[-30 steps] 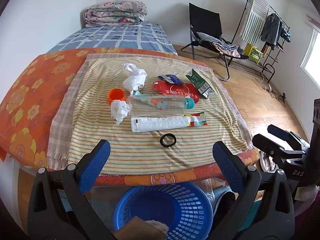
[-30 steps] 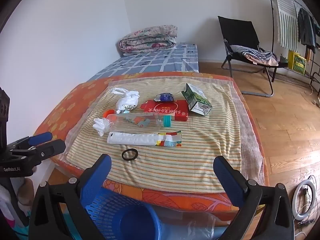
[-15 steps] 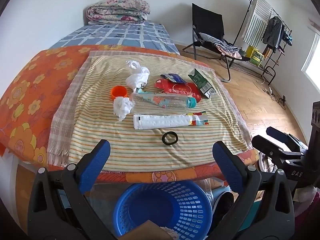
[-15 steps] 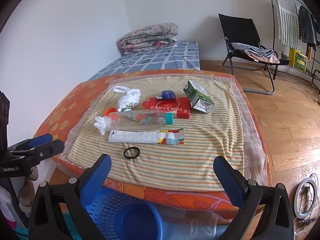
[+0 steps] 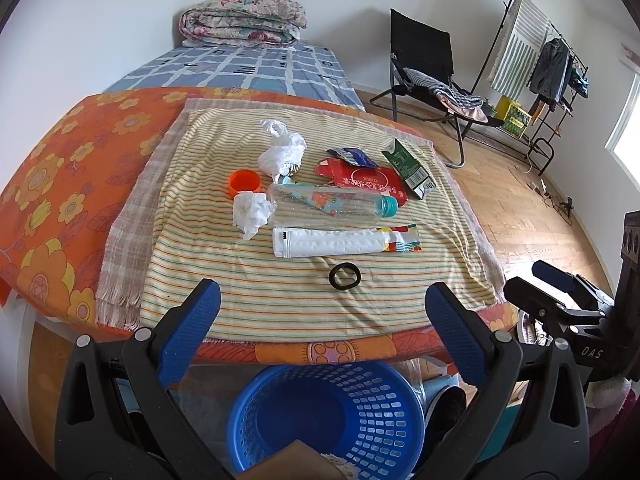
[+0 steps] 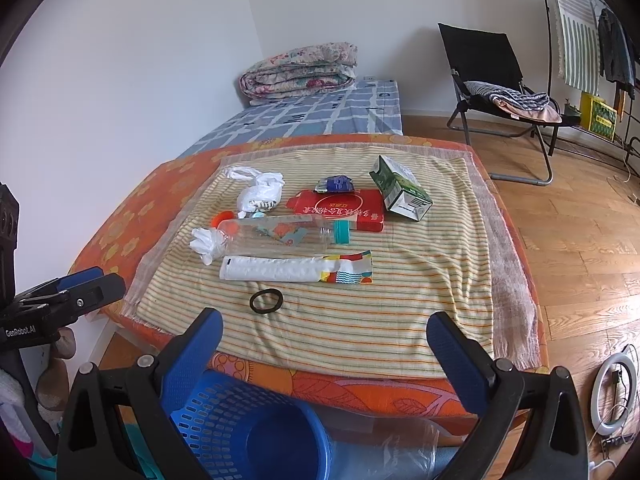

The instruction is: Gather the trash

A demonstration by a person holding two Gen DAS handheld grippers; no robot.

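Observation:
Trash lies on a striped cloth on the bed: a clear bottle, a white tube wrapper, a black ring, crumpled tissue, a white bag, an orange cap, a red pack, a green carton and a blue wrapper. A blue basket stands on the floor below the bed's near edge. My left gripper and right gripper are both open and empty, above the basket.
A folded quilt lies at the bed's far end. A black folding chair and a clothes rack stand on the wooden floor to the right. A ring light lies on the floor at the right.
Both grippers have drifted slightly, so the bed and trash sit a little differently in view. Nothing was picked up or released.

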